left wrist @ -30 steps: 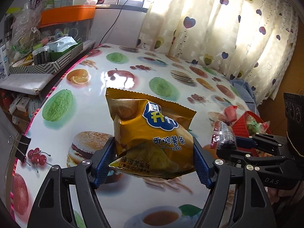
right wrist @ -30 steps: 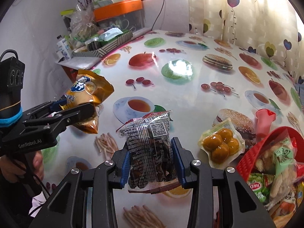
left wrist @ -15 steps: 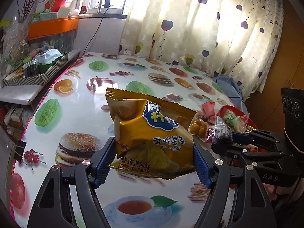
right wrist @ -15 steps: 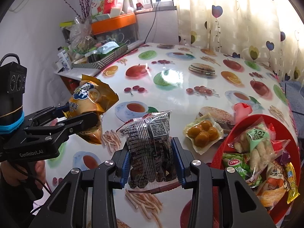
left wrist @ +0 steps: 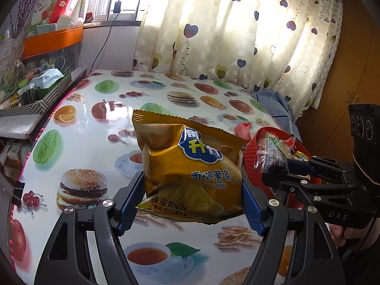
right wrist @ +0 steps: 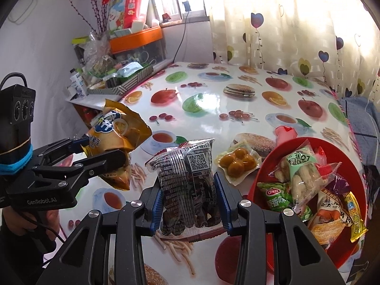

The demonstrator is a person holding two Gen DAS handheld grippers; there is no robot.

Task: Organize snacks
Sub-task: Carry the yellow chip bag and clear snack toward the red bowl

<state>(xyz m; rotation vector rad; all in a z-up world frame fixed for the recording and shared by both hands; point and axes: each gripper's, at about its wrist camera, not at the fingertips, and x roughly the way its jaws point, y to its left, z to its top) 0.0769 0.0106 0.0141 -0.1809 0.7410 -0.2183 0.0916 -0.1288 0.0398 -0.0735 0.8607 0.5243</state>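
Backlit curtain glows; tablecloth glares; edges warp.

Black tongs with ribbed blue pads, silver screws, white "GenRobot.AI" lettering.

Wrist views aimed steeply down along each gripper's fingers, close above table; shared red basket, opposite gripper.

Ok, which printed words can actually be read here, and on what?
"POTATO STICKS": yellow chip bag in the left tongs.
"GenRobot.AI": left tongs body.
"DAS": right tongs body.
"LOVE", upside down: green packet in red basket.
Dark packet print: too small.
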